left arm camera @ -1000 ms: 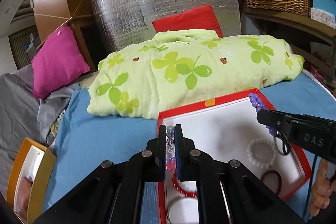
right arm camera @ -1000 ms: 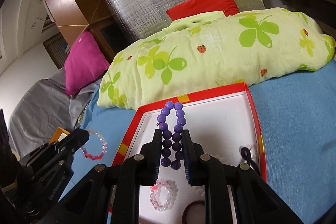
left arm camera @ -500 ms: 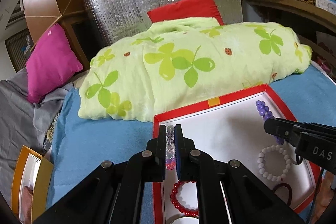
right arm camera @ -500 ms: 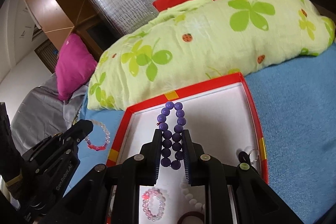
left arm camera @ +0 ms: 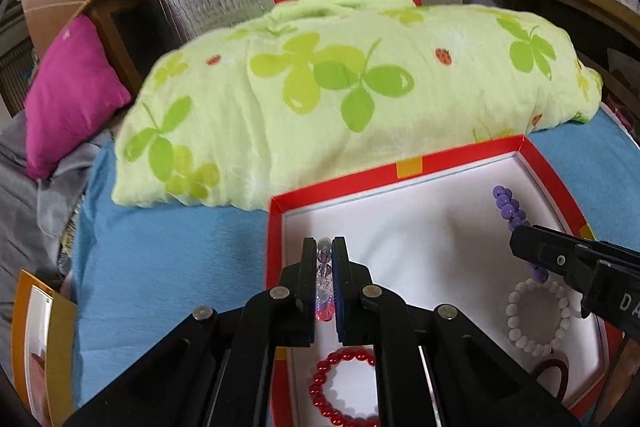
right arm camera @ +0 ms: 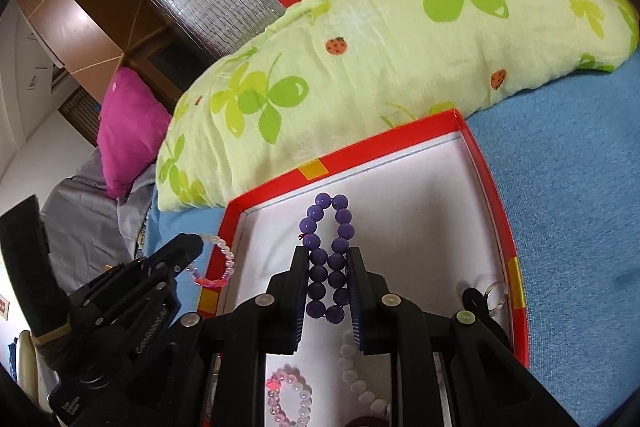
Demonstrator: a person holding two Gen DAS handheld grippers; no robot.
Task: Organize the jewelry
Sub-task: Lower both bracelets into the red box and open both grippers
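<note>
**Q:** What's in each tool right now?

**Me:** My left tool (left arm camera: 327,281) is clamped on a clear-and-pink bead bracelet (left arm camera: 325,287), pinched flat between the pads. My right tool (right arm camera: 329,291) is clamped on a purple bead bracelet (right arm camera: 328,255); its loop sticks out past the tips.

**Q:** What has changed in the last second?

**Me:** Both hands have come down and forward over the red box (left arm camera: 408,169) on the bed (left arm camera: 160,259). A second ago the left tool hung at the box's near-left wall; now its tips sit over the white floor, inside the far-left corner. The purple loop now hangs over the far middle of the floor. Neither grip has changed.

**Q:** Meaning for the task?

**Me:** My reading: both bracelets are at the set-down stage, not yet released. Already lying in the box: a red bead bracelet (left arm camera: 344,387), a white bead bracelet (left arm camera: 536,311), a pale pink bead bracelet (right arm camera: 289,399), a dark hair tie (left arm camera: 554,373), a clear ring (right arm camera: 496,297).

**Q:** Any writing?

**Me:** Raised letters "DA" on the right tool's side in the left view, cut off at the edge. In the right view, embossed lettering on the left tool's body, too small to read with confidence.
</note>
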